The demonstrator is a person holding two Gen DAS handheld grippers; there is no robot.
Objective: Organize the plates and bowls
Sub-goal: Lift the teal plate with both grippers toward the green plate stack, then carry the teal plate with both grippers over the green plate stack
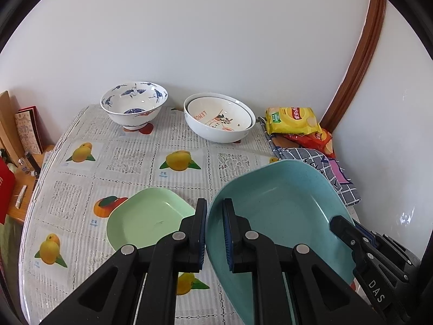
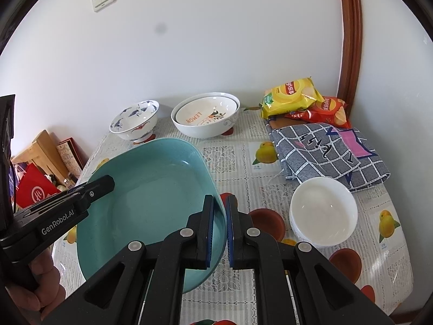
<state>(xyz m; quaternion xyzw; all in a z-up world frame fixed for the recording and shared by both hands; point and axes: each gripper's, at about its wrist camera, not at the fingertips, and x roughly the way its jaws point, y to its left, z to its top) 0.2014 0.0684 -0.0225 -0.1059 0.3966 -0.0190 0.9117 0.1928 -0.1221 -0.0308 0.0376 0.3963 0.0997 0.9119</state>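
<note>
A large teal plate point(image 1: 284, 197) point(image 2: 154, 189) hangs tilted above the table, held from both sides. My left gripper point(image 1: 215, 201) is shut on its left rim, and my right gripper point(image 2: 219, 197) is shut on its right rim. Each gripper also shows in the other's view: the right gripper point(image 1: 343, 224) and the left gripper point(image 2: 108, 182). A smaller green plate point(image 1: 146, 216) lies on the table just left of the teal one. By the wall stand a blue-and-white footed bowl point(image 1: 134, 105) point(image 2: 134, 120) and a lemon-print bowl nested in a white bowl point(image 1: 219, 120) point(image 2: 205, 116). A stack of white bowls point(image 2: 323, 211) sits at the right.
The fruit-print tablecloth point(image 1: 130, 162) covers a table against a white wall. Chip bags point(image 2: 292, 94) and a folded checked cloth point(image 2: 324, 151) fill the far right corner. A low shelf with boxes and a red bag point(image 2: 35, 189) stands off the left edge. A hand point(image 2: 46, 284) grips the left gripper's handle.
</note>
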